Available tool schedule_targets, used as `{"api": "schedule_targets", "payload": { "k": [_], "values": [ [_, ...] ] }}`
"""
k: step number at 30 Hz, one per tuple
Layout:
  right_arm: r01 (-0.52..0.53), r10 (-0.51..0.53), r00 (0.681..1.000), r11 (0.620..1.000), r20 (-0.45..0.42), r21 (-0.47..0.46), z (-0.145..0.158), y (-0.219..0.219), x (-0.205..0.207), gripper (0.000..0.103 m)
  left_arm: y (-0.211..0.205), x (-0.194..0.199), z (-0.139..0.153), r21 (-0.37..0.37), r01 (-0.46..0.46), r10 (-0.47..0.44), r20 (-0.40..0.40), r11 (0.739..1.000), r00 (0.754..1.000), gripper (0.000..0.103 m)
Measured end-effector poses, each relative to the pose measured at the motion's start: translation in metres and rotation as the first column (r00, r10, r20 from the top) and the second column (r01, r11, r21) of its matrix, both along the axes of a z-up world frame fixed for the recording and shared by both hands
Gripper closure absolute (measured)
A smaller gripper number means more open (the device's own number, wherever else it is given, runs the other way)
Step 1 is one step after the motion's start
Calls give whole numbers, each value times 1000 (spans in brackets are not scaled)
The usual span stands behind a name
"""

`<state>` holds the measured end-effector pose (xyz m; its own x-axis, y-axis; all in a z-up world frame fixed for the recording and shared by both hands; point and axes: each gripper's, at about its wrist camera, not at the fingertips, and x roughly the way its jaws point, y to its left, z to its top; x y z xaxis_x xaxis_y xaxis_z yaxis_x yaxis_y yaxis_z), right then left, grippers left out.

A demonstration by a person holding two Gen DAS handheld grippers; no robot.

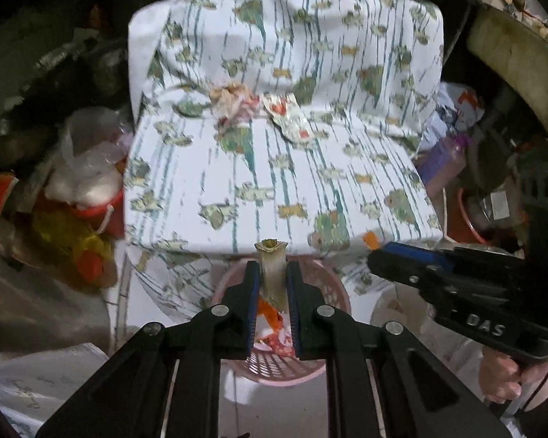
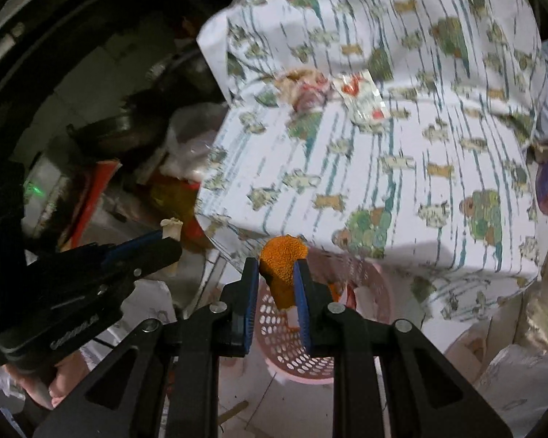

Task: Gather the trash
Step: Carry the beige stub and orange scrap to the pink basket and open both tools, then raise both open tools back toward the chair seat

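Drop-off step: left gripper (image 1: 271, 288) clamped on a pale scrap (image 1: 273, 270), right gripper (image 2: 277, 284) on an orange piece (image 2: 283, 266), both at lower centre over the pink basket (image 1: 338, 292); next, likely release.

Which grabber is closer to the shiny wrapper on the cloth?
Cannot tell. Both the left gripper and right gripper hang over the pink basket, far from the wrapper.

The white patterned cloth (image 1: 285, 168) is brightly lit but smeared by motion blur. Surroundings sink into darkness. Fisheye edges curve and blacken.
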<state>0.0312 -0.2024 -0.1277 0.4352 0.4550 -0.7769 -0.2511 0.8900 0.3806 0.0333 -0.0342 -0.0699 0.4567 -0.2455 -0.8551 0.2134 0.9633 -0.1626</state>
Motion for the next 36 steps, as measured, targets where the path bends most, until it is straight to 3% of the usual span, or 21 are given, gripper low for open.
{"api": "schedule_targets", "payload": {
  "k": [4,5,7,8,9,13,26,31,36],
  "values": [
    [12,-11,999,999,-44,29,-10,-3,7,83,3,8,-11,-35,-9,8,-38,999,999,87],
    [16,-15,999,1000,-45,26,-10,-4,8,81,4,9,-11,-37,-14,13,-35,999,999,83],
    [26,-25,999,1000,-46,18,-10,-5,9,69,7,9,-9,-49,-20,20,-12,999,1000,65],
    [32,-31,998,999,-49,22,-10,-7,10,62,10,8,-6,-50,-30,30,4,998,1000,46],
    [40,-38,998,999,-51,32,-10,-9,11,59,12,8,-4,-50,-42,43,18,998,999,35],
    [77,-76,997,997,-21,31,-2,-15,12,57,23,11,4,-51,-85,87,45,995,995,34],
    [134,-100,964,983,246,-126,36,-8,-6,24,36,3,30,62,-180,161,233,982,959,27],
    [171,-118,945,973,304,-153,43,-6,-12,10,37,-3,37,55,-191,170,272,980,947,22],
    [230,-155,920,957,360,-177,48,-9,-15,5,38,-9,46,44,-206,181,325,977,928,18]
  ]
}}
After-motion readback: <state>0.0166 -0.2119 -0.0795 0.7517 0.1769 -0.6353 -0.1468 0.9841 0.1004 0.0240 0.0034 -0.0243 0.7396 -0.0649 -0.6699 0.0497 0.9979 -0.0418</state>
